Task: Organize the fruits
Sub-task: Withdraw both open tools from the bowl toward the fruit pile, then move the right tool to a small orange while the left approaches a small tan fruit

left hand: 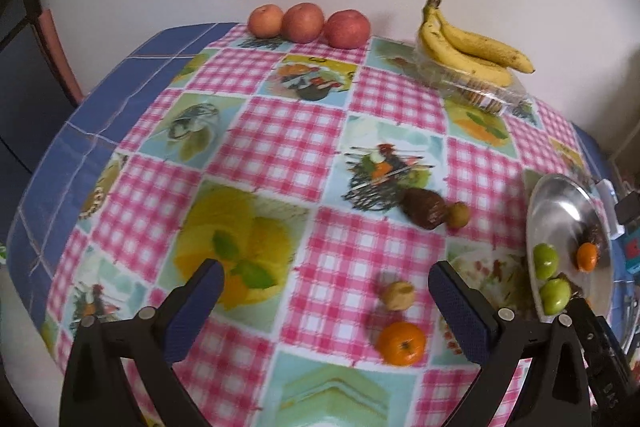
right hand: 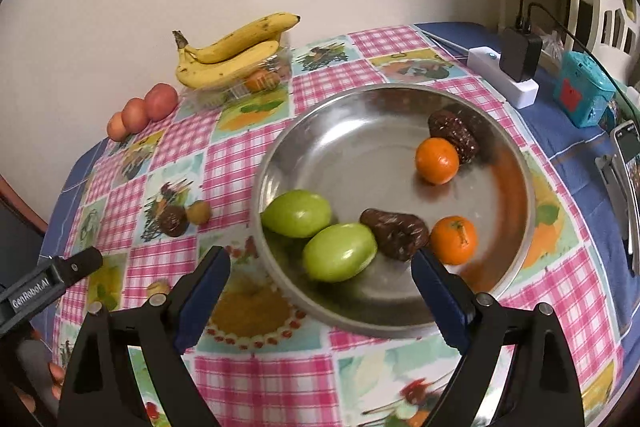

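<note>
A steel plate (right hand: 360,115) holds two green fruits (right hand: 296,213) (right hand: 340,257), two mandarins (right hand: 437,161) (right hand: 454,239) and two dark brown fruits (right hand: 394,233) (right hand: 454,137). My right gripper (right hand: 320,263) hangs open over the plate's near rim; the nearer green fruit shows between its fingers, untouched. My left gripper (left hand: 326,287) is open and empty above the cloth. Just ahead of it lie a mandarin (left hand: 401,343) and a small yellow-brown fruit (left hand: 397,295). Farther off lie a dark brown fruit (left hand: 424,207) and a small yellow fruit (left hand: 458,215).
Three apples (left hand: 306,23) line the wall at the back. Bananas (left hand: 472,47) rest on a clear plastic box (left hand: 480,91). Right of the plate are a white power strip (right hand: 504,75) with a black charger, a teal box (right hand: 582,95) and a phone (right hand: 628,151).
</note>
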Motion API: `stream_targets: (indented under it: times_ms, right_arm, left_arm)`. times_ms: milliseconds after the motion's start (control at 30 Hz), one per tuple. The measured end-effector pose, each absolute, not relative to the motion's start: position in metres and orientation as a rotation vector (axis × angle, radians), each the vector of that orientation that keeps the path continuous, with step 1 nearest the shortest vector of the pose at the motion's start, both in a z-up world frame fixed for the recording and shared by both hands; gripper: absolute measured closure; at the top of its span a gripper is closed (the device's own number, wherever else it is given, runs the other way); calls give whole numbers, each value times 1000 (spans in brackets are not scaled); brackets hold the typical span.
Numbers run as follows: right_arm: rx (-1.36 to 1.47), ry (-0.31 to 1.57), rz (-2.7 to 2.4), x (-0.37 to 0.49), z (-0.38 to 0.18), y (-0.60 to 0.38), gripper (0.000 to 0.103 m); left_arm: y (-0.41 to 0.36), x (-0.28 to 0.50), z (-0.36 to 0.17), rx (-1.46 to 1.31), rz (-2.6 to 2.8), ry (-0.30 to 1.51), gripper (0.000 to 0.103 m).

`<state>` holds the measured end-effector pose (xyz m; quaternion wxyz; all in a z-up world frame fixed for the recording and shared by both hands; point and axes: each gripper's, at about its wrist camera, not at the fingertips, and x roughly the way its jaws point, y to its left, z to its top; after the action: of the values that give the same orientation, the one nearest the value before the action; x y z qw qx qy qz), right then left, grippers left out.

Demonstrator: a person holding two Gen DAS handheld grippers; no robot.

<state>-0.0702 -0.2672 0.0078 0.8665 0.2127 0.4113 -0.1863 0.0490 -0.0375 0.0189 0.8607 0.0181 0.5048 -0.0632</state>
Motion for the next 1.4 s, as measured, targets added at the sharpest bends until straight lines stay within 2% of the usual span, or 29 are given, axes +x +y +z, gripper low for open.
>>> stream_targets:
  times_ms: [733,1400]
  right_arm:
    - [442,980,-221,-40,0,-195,11]
    - [429,1093,-152,-21,-25,-161,11]
  left_arm:
    - [39,73,10,-16,42,1127,0]
    - [52,81,-29,59,82,1250,0]
